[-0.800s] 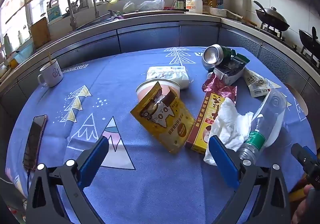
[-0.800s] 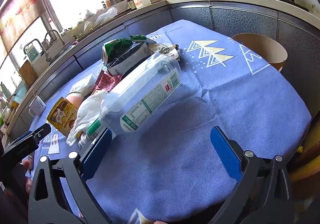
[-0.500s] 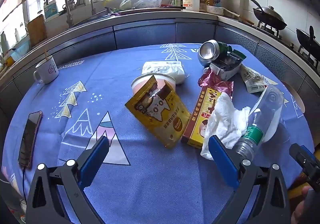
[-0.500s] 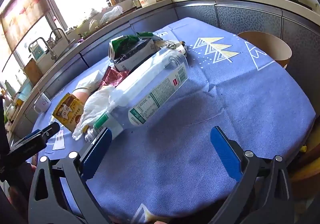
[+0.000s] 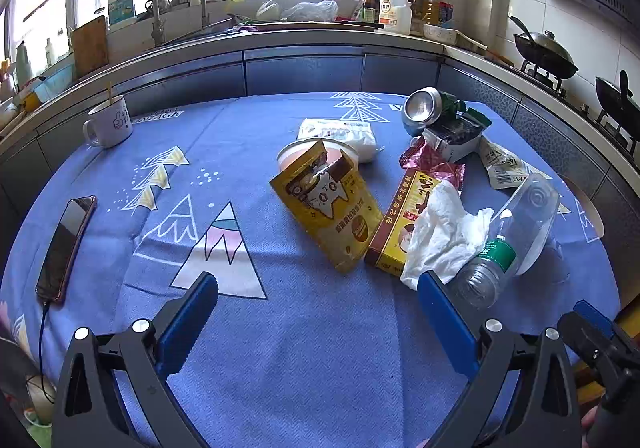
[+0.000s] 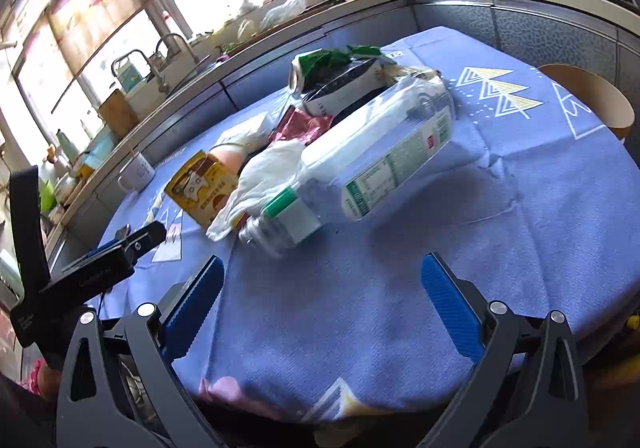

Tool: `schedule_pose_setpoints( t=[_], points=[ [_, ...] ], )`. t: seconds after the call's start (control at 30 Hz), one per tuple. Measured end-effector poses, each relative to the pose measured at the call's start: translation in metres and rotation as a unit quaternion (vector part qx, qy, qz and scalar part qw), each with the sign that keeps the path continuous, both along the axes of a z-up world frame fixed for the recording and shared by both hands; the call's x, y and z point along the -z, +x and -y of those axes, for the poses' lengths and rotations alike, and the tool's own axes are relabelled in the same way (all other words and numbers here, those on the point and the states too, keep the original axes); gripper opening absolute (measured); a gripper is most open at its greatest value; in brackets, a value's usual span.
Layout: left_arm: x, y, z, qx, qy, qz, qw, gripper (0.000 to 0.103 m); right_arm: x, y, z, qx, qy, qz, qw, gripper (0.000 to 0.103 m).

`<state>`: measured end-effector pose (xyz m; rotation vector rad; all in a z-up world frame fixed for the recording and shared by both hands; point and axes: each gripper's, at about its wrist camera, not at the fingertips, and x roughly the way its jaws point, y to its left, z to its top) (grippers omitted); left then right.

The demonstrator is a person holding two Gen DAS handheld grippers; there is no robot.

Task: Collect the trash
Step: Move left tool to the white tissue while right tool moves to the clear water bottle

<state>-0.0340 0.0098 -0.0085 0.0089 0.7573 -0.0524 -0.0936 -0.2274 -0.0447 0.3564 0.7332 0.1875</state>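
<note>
Trash items, clustered right of centre in the left wrist view, on blue cloth:
- Clear plastic bottle (image 5: 516, 232), green-banded label, uncapped, lying on its side, neck toward lower frame.
- Crumpled white tissue (image 5: 444, 236), touching bottle, draped over red-and-yellow carton (image 5: 404, 224) lying flat.
- Yellow cat-print pouch (image 5: 332, 208), torn open, leaning on pink-rimmed cup (image 5: 316, 152).
- White soft pack (image 5: 344, 132) behind cup.
- Crumpled maroon foil wrapper (image 5: 432, 164).
- Dented can (image 5: 424, 112) on its side, upper right, beside torn black-and-white carton (image 5: 456, 136).
- Printed sachet (image 5: 504, 168), far right.
</note>
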Motion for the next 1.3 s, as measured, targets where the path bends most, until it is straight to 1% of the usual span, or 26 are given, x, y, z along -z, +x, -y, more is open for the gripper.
schedule_pose_setpoints(
  t=[0.13,0.2,0.4,0.5,0.57,0.77,1.3],
  points=[
    [-0.006,0.004,0.006,0.007,0.025,0.015,0.9996,0.099,-0.009,0.0,-0.001,0.007,-0.023,0.015,1.0,0.097],
    [-0.013,0.011,0.01,0.012,0.036,0.029,0.9988,0.099,-0.017,0.0,-0.001,0.014,-0.045,0.024,0.999,0.097],
    [-0.043,0.03,0.019,0.021,0.01,0.057,0.9981,0.099,-0.042,0.005,0.012,0.044,-0.063,0.05,0.996,0.094],
    [-0.049,0.037,0.026,0.031,-0.003,0.053,0.9981,0.099,-0.053,0.008,0.019,0.06,-0.066,0.064,0.994,0.094],
    [-0.051,0.04,0.03,0.035,-0.002,0.053,0.998,0.099,-0.058,0.01,0.024,0.067,-0.061,0.07,0.993,0.094],
    [-0.047,0.04,0.04,0.044,0.009,0.049,0.9978,0.099,-0.055,0.013,0.027,0.069,-0.056,0.066,0.994,0.089],
    [-0.043,0.042,0.042,0.048,0.013,0.044,0.9978,0.099,-0.047,0.013,0.026,0.075,-0.053,0.056,0.994,0.087]
  ],
)
